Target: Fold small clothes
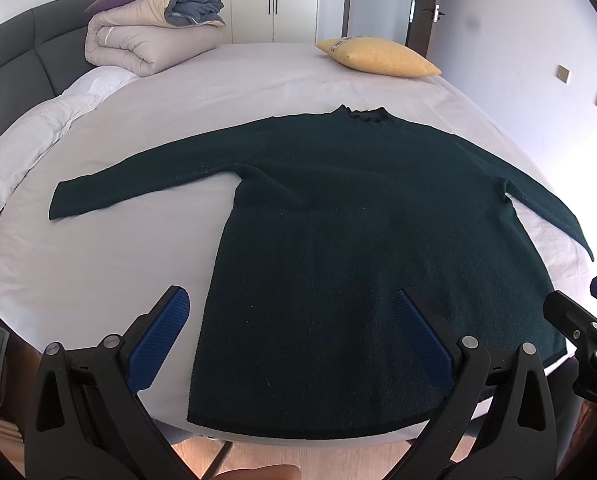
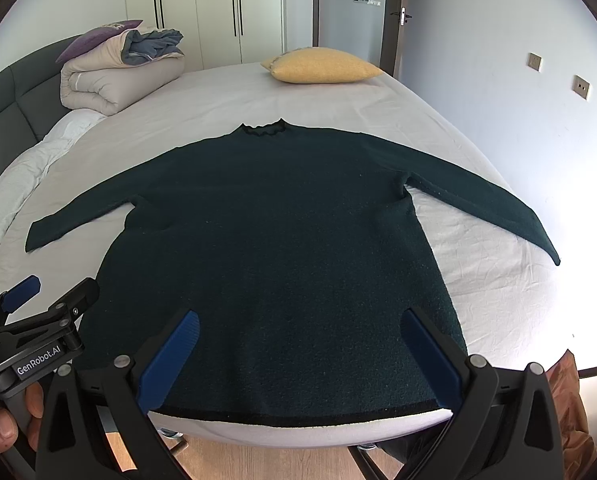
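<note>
Both tongs, left [image 1: 290, 336] and right [image 2: 298, 354], hang wide and empty over the sweater's [image 2: 274, 248] hem. It lies flat on the bed [image 2: 478, 264], soft and limp; I'd pinch a sleeve cuff.

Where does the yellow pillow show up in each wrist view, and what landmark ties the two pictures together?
Left wrist view: the yellow pillow lies upper right of centre, at the far edge of the bed.
Right wrist view: the yellow pillow sits near top centre, again at the far edge.
Shared landmark: the ruffled collar of the dark green sweater, just below the pillow in both.
</note>
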### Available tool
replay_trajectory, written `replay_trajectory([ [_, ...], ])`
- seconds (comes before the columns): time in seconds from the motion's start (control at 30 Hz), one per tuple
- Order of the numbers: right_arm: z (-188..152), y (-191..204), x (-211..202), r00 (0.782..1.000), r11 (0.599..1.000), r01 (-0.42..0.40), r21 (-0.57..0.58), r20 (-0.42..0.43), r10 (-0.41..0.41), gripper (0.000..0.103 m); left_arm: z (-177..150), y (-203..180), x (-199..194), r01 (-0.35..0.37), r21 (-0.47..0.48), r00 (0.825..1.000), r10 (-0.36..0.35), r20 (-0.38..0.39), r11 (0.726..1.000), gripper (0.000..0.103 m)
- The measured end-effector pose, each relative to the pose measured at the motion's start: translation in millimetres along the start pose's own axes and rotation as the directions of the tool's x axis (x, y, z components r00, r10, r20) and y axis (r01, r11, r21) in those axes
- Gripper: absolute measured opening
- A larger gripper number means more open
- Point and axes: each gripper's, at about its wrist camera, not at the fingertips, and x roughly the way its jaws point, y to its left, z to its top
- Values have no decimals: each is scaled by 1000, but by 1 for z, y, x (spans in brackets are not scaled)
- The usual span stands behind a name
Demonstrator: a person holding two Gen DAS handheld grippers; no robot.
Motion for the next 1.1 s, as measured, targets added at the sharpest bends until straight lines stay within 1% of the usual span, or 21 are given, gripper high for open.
replay_trajectory([
  [0.27, -1, 0, 1, 1000, 1000, 0, 0, -1, 0, 103, -1, 0, 0, 2, 0, 1000, -2, -2, 1000, 103],
  [0.3, -1, 0, 1, 1000, 1000, 0, 1, -2, 0, 103, 5, 0, 3, 1, 0, 1000, -1, -3, 1000, 103],
  [0.4, -1, 0, 1, 1000, 1000, 0, 0, -1, 0, 103, 3, -1, -2, 4, 1, 1000, -4, -5, 1000, 103],
  [1.1, -1, 0, 1, 1000, 1000, -1, 1, -3, 1, 103, 0, -3, -2, 11, 4, 1000, -11, -7, 1000, 103],
])
